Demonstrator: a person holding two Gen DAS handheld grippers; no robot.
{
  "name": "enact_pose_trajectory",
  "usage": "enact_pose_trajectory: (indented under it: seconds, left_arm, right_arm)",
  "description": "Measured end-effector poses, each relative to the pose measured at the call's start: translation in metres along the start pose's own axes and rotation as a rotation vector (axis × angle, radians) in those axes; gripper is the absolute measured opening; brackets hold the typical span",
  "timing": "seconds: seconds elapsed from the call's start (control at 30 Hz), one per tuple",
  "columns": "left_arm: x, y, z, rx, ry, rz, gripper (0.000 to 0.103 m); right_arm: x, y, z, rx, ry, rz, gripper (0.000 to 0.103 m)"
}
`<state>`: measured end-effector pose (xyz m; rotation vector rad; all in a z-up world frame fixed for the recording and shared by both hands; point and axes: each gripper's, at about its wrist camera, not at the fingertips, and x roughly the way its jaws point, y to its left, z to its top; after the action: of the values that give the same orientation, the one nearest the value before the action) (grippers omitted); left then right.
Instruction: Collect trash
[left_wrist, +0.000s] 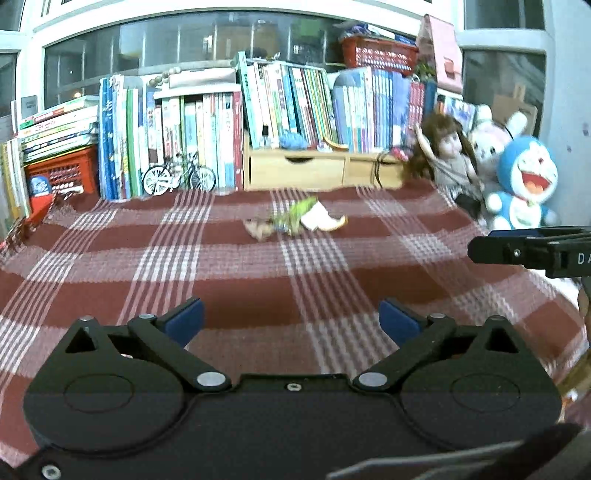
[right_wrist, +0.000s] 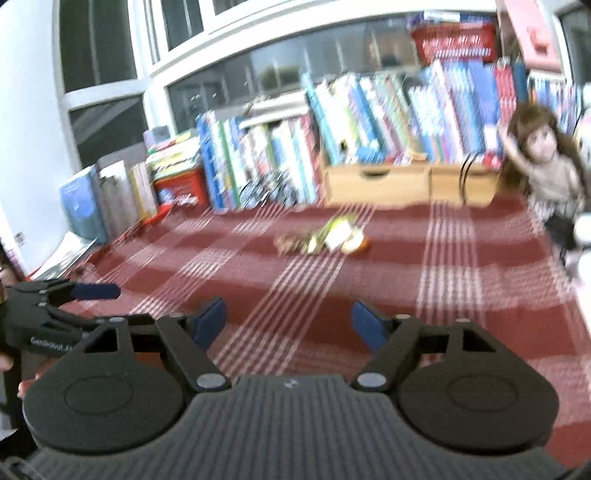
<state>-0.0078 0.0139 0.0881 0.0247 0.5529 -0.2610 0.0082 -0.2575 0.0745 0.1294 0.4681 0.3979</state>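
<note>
A small heap of trash (left_wrist: 295, 221) lies on the red plaid cloth (left_wrist: 229, 273): a green wrapper, a white peel-like scrap and a brown crumpled bit. The right wrist view shows the same trash heap (right_wrist: 328, 238), blurred. My left gripper (left_wrist: 291, 320) hovers low over the cloth, well short of the heap, open and empty. My right gripper (right_wrist: 288, 320) is also open and empty, equally far from the heap. From the left wrist view, the right gripper's black body pokes in at the right edge. The left gripper shows at the left edge of the right wrist view.
Rows of upright books (left_wrist: 221, 122) line the back, with a wooden drawer box (left_wrist: 317, 166), a toy bicycle (left_wrist: 179, 175) and a red crate (left_wrist: 61, 171). A doll (left_wrist: 441, 151) and plush toys (left_wrist: 524, 181) sit at the right. A person's hand (right_wrist: 7, 363) shows at far left.
</note>
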Motion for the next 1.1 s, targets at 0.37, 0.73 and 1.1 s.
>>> enact_pose_trajectory:
  seconds: [0.37, 0.73, 1.1]
  left_arm:
    - [0.101, 0.01, 0.063, -0.099, -0.041, 0.111, 0.102]
    - [0.217, 0.066, 0.07, -0.437, 0.033, 0.226, 0.089]
    - [0.28, 0.075, 0.06, -0.51, 0.083, 0.264, 0.067]
  right_arm:
    - [0.074, -0.035, 0.05, 0.113, -0.023, -0.092, 0.085]
    - [0.162, -0.087, 0.039, 0.402, 0.015, -0.128, 0.064]
    - [0.23, -0.106, 0.031, 0.547, 0.056, -0.131, 0.052]
